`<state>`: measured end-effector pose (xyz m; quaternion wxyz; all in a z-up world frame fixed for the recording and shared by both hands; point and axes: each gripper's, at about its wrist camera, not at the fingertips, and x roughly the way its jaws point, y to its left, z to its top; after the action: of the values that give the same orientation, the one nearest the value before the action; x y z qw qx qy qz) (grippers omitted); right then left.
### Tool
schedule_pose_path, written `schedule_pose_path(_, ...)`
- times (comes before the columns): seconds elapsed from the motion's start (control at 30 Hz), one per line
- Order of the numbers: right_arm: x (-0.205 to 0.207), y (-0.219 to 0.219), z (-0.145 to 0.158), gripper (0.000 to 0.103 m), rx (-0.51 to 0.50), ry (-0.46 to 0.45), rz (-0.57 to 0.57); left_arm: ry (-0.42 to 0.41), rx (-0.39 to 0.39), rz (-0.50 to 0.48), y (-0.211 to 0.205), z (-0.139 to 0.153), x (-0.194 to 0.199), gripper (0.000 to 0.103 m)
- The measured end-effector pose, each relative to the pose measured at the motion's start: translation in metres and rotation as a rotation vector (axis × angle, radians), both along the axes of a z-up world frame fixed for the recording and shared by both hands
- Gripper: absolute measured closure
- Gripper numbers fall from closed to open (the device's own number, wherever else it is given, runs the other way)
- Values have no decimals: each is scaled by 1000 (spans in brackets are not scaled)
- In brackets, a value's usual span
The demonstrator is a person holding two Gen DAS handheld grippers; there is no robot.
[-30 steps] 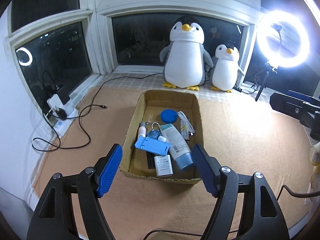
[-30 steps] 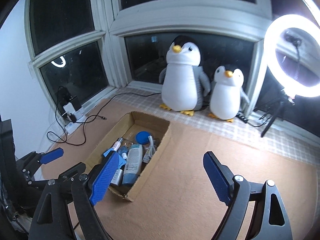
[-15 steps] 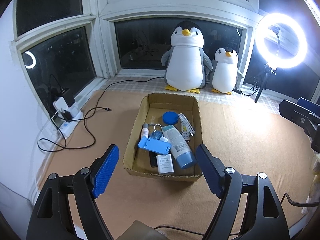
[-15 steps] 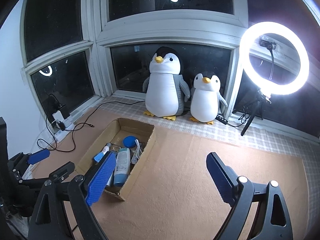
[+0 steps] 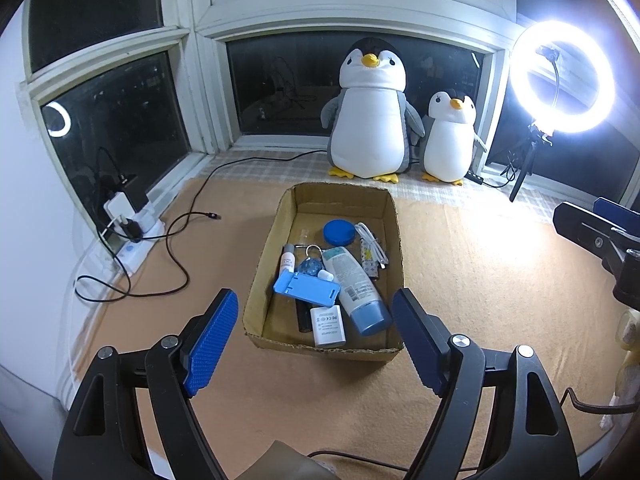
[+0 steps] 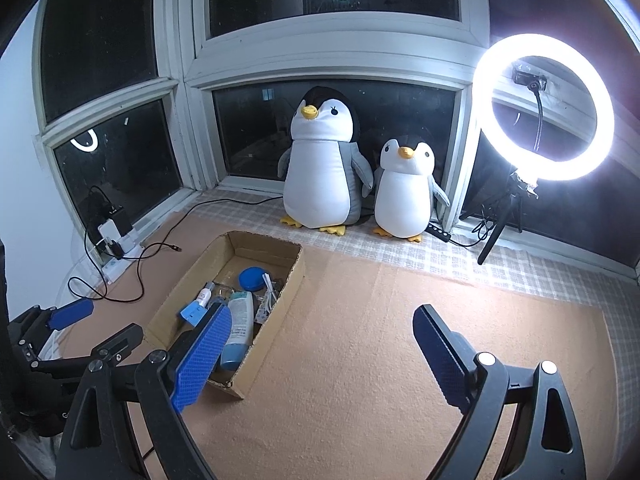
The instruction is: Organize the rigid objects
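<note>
One cardboard box (image 5: 276, 240) sits open-topped on the tan carpet (image 5: 460, 280), roughly mid-floor, and all the small stuff is inside it. Counting what I can make out: one blue round lid (image 5: 339, 232) toward the far end, one white coiled cable (image 5: 372, 242) next to it along the right wall, one white tube with a blue cap (image 5: 356, 288) lying lengthwise, one blue plastic stand (image 5: 306, 289) lying flat across the middle, one small white bottle (image 5: 287, 259) on the left, one clear blue round thing on a ring (image 5: 310, 266), one white charger block (image 5: 328, 326) at the near end, and something dark and thin under the stand that I can't identify.

The left gripper (image 5: 316, 340) hangs just above the box's near edge, its jaws have just been widening and stand well apart with nothing between the pads. The right gripper (image 6: 320, 354) is off to the right of the box over bare carpet, jaws also just spread wider, nothing in them.

Further out: two plush penguins, one big (image 5: 370, 120) and one small (image 5: 450, 140), side by side at the window. One lit ring light (image 5: 562, 80) on a stand to the right. One power strip (image 5: 132, 240) with black cables on the left.
</note>
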<state>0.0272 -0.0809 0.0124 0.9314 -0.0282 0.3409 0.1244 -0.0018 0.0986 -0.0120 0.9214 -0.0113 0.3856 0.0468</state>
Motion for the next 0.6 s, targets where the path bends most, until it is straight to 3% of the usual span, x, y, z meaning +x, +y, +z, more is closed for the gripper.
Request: schedule_pose_path(0.6,4,0,-6,13,5,15,-1,3,2,1,-1,-1,3,23)
